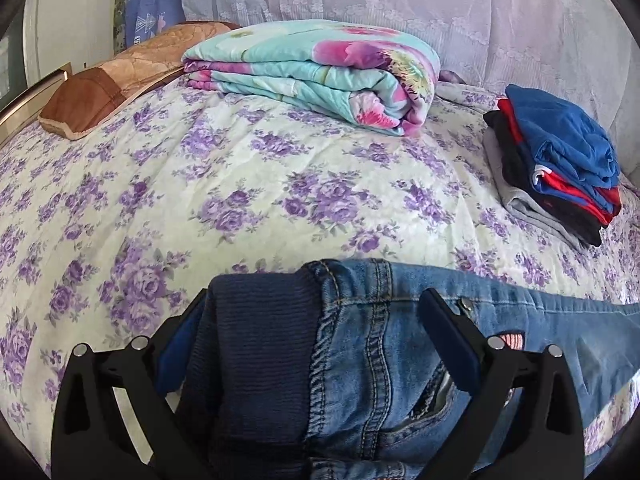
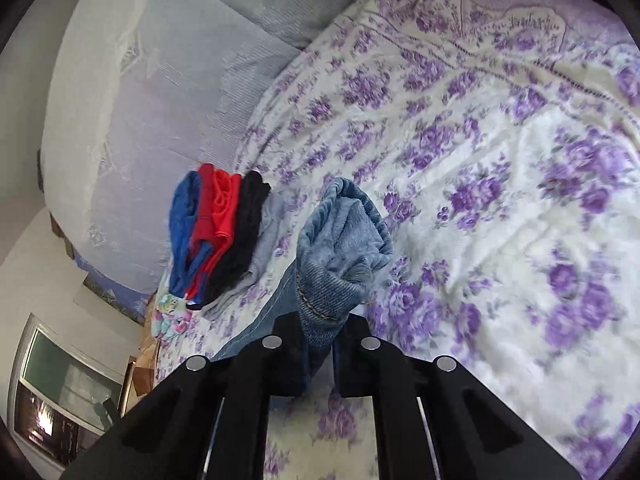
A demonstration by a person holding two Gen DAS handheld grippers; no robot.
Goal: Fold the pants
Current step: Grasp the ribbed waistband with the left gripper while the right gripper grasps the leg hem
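Observation:
Blue denim pants with a dark navy ribbed waistband lie across the flowered bed. In the left wrist view my left gripper stands wide, its two fingers either side of the waist. The left finger is partly under the navy band and the right finger rests over the denim, which is not squeezed. In the right wrist view my right gripper is shut on the cuff end of a pants leg, which bunches up beyond the fingertips.
A stack of folded clothes in blue, red, black and grey sits at the far right of the bed. A folded turquoise floral quilt and a brown pillow lie at the back. The purple-flowered bedspread covers the bed.

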